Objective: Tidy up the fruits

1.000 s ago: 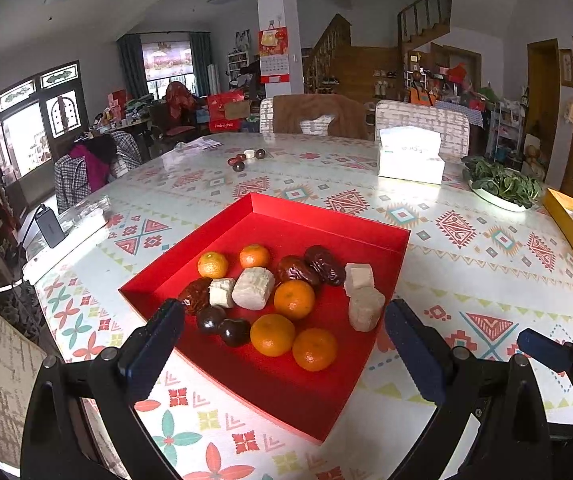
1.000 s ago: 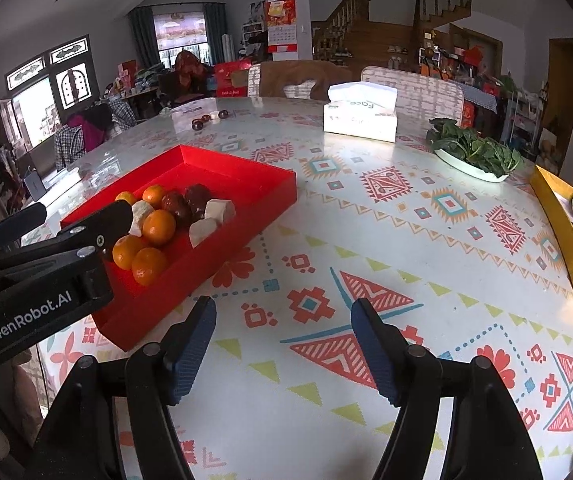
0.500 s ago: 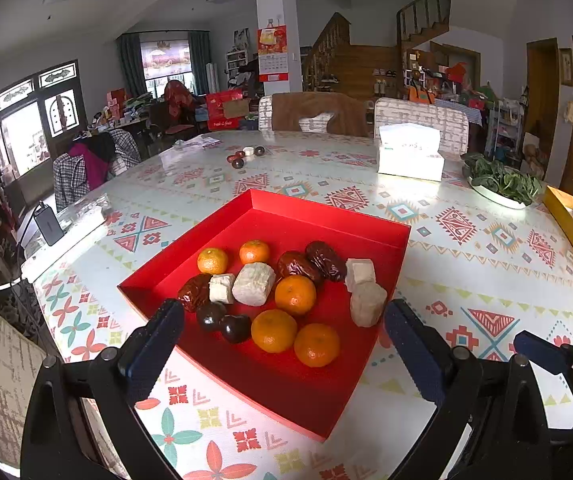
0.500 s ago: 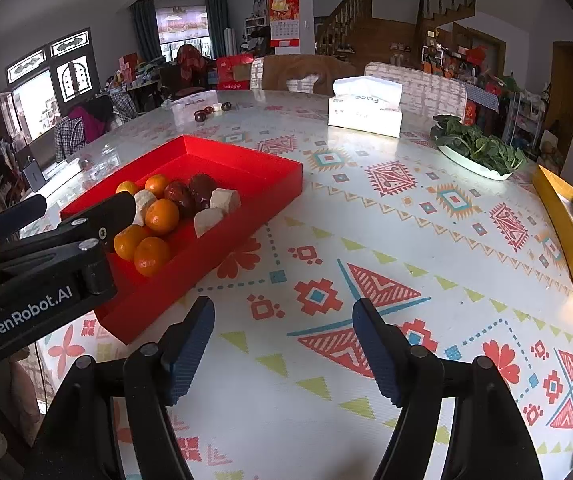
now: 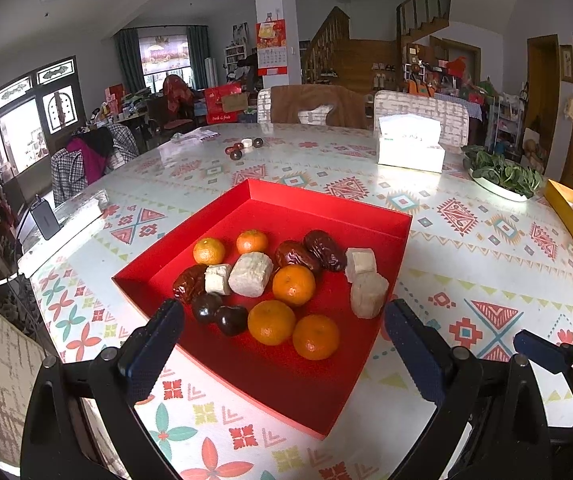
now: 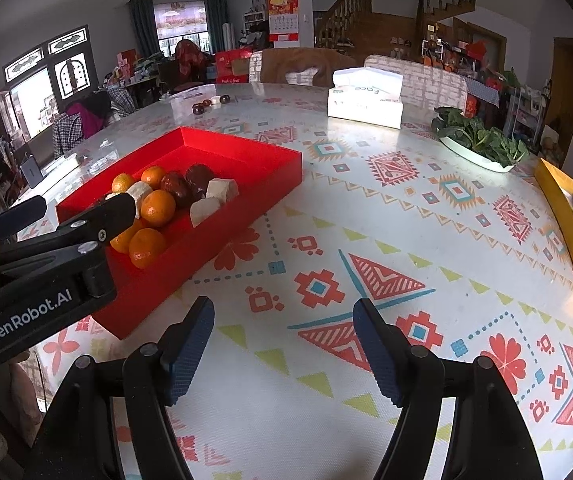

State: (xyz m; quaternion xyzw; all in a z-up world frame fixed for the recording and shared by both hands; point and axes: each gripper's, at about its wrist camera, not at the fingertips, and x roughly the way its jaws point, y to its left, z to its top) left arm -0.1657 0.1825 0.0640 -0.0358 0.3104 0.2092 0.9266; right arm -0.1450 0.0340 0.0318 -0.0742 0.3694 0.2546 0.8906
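Near the front-left edge of the bench [image 5: 466,240] sits a red tray [image 5: 286,208], and most of the fruit is in it: five oranges [image 5: 293,285], three wrinkled red dates [image 5: 324,250], two dark glossy fruits [image 5: 230,320] and four pale chunks [image 5: 251,274]. They lie mixed in a loose heap in the tray's near half; the far half is bare. Kinds are not grouped: dates sit on both sides of the pale chunks, and the oranges are split between the back and front of the heap.

Toward the far edge of the bench, a few small dark fruits and a pale piece [image 5: 242,147] lie loose on the cloth, well apart from the tray.

Left tongs [image 5: 282,344] hover just before the tray's near corner, spread wide and empty. Right tongs [image 6: 282,344] hang over bare cloth to the right of the tray, also spread and holding nothing.

As a judgement: if gathering into the tray is the aim, it is largely met, with the far cluster remaining outside. If sorting by kind is meant, the heap does not show it. The pictures cannot settle which stage this is.
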